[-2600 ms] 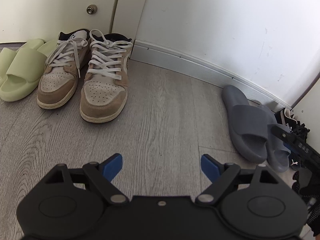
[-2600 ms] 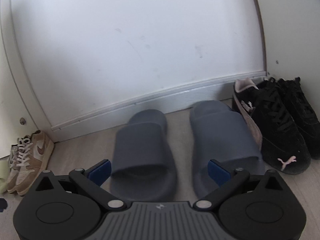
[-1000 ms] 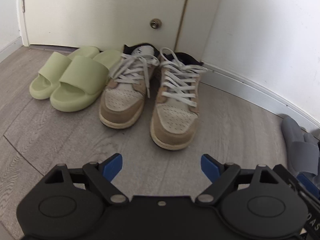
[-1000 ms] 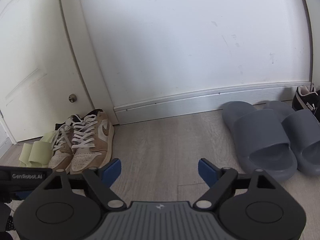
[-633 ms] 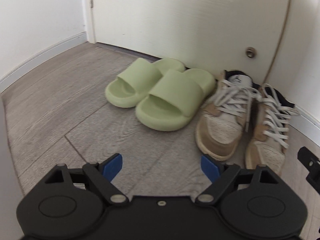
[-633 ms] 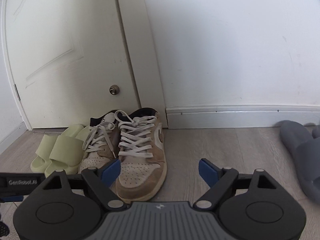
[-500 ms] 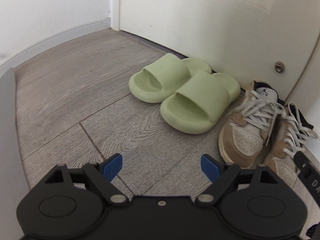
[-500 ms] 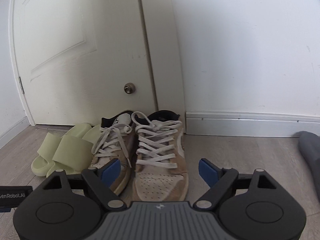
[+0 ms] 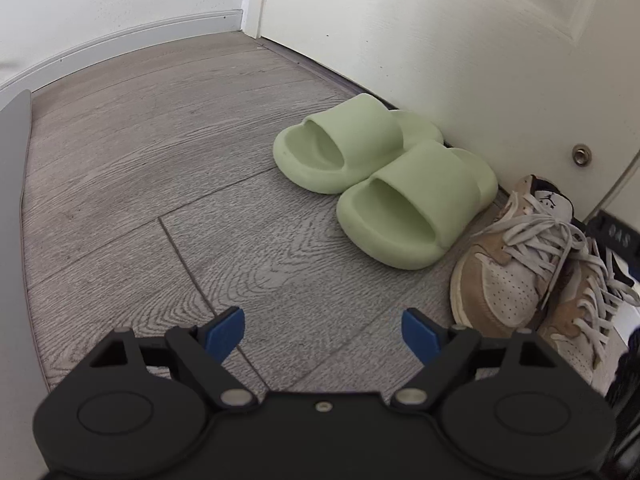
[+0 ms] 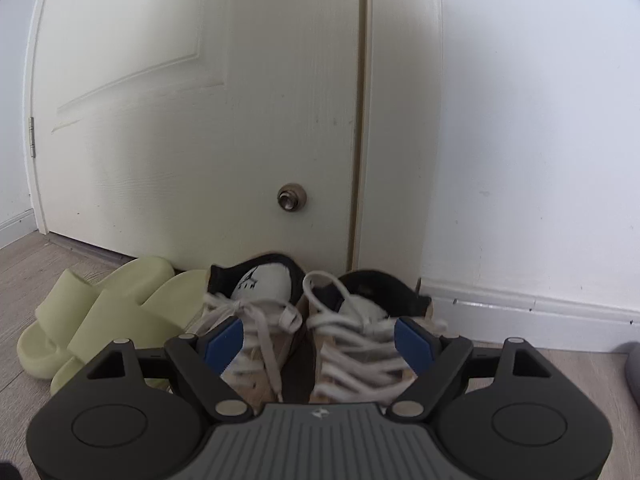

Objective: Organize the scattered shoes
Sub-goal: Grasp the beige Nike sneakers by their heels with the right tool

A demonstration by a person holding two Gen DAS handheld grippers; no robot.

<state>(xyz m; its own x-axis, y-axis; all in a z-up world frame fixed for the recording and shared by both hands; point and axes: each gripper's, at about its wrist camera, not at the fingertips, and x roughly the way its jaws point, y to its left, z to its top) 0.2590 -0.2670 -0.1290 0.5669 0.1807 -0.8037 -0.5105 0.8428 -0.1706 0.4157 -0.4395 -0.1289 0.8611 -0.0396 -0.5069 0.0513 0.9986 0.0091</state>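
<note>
A pair of pale green slides [image 9: 384,184] sits side by side against the white door, also seen in the right wrist view [image 10: 104,316]. To their right stands a pair of tan and white laced sneakers [image 9: 516,264], heels to the door. My left gripper [image 9: 323,332] is open and empty above bare floor, in front of the slides. My right gripper [image 10: 318,344] is open and empty, low over the sneakers [image 10: 348,344], with both shoes showing between its fingers.
A white door [image 10: 192,120] with a round metal stop [image 10: 292,197] stands behind the shoes. White baseboard [image 10: 520,312] runs along the wall to the right. A grey slide edge [image 10: 633,372] shows at far right. Grey wood floor [image 9: 140,168] extends left.
Both grippers swung left from the grey slides and black sneakers to the green slides and tan sneakers. The right gripper has come down close over the sneakers. Jaws stayed open.
</note>
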